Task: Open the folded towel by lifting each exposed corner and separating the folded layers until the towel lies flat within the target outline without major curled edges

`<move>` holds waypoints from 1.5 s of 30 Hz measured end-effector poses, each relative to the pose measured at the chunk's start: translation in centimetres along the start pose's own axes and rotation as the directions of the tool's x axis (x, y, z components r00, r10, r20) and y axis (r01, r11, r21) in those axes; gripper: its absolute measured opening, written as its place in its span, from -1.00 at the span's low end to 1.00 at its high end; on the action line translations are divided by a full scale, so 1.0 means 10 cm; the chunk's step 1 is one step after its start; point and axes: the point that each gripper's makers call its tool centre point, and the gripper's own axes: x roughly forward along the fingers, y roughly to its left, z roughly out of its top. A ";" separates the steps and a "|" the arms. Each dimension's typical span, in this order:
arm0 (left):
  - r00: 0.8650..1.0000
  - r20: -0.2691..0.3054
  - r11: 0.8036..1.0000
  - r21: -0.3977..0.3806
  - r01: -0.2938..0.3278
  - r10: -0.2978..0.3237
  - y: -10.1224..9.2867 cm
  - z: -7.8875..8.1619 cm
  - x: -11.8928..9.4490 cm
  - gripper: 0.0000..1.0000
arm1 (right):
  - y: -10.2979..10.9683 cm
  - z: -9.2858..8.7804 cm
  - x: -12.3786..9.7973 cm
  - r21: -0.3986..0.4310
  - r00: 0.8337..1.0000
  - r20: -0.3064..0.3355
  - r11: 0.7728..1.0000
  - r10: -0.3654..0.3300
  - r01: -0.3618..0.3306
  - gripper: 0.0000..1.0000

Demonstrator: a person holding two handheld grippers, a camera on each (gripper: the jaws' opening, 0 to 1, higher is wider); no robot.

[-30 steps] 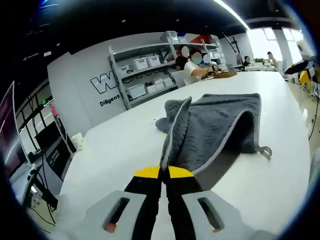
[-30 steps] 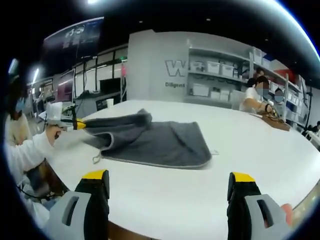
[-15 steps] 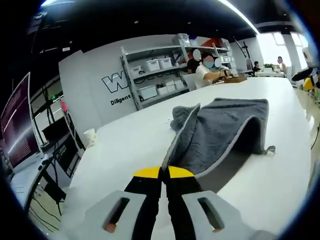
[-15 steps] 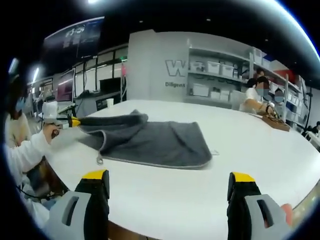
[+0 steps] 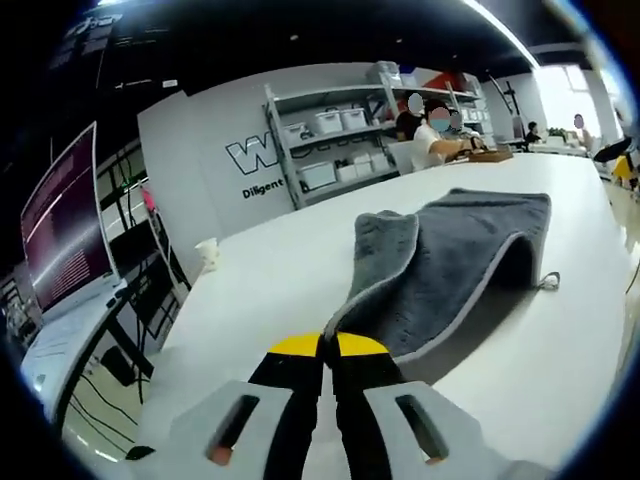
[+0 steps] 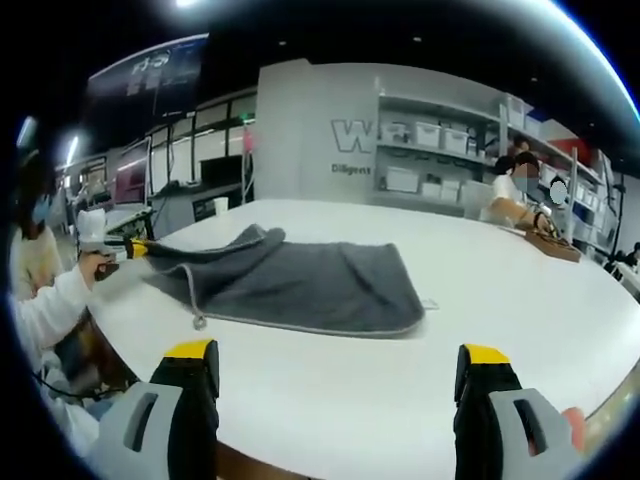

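Jaws of the left gripper (image 5: 329, 345) were pinched on a corner of the grey towel (image 5: 455, 255), which lay partly unfolded on the white table (image 5: 250, 290). Right gripper (image 6: 338, 365) hovered near the towel, jaws wide apart, holding nothing. Pulling low and outward would likely flatten the fold best.

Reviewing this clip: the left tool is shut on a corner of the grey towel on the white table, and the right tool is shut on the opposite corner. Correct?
Not quite. The right tool is open and holds nothing; the right gripper view shows its jaws wide apart, short of the grey towel. The left tool is shut on a corner, on the white table.
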 end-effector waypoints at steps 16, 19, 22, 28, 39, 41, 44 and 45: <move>0.995 -0.057 0.997 -0.018 -0.078 0.077 0.29 -0.33 -0.32 -0.94 | -0.02 -0.01 0.00 0.006 1.000 -0.007 1.000 -0.011 0.011 0.96; 0.994 -0.060 0.996 -0.025 -0.090 0.089 0.32 -0.38 -0.39 -0.94 | -0.01 -0.02 0.00 0.003 1.000 -0.010 1.000 -0.007 0.007 0.96; 0.993 -0.065 0.994 -0.029 -0.104 0.102 0.35 -0.42 -0.44 -0.94 | 0.00 -0.02 0.00 -0.001 1.000 -0.011 1.000 -0.005 0.005 0.96; 0.991 -0.077 0.992 -0.049 -0.117 0.113 0.37 -0.53 -0.55 -0.94 | -0.01 -0.03 0.00 0.003 1.000 -0.011 1.000 -0.008 0.008 0.96; 0.987 -0.101 0.988 -0.074 -0.134 0.126 0.39 -0.66 -0.72 -0.94 | -0.02 -0.03 0.01 0.004 1.000 -0.010 1.000 0.002 -0.002 0.97; 0.986 -0.105 0.988 -0.078 -0.135 0.126 0.37 -0.69 -0.74 -0.94 | -0.02 -0.05 0.02 0.008 1.000 -0.014 1.000 0.002 -0.002 0.97; 0.986 -0.111 0.988 -0.082 -0.132 0.123 0.35 -0.72 -0.78 -0.94 | -0.03 -0.04 0.01 0.009 1.000 -0.012 1.000 -0.002 0.002 0.97; 0.986 -0.112 0.988 -0.083 -0.131 0.122 0.34 -0.73 -0.79 -0.94 | -0.03 -0.03 0.00 0.010 1.000 -0.008 1.000 -0.002 0.002 0.97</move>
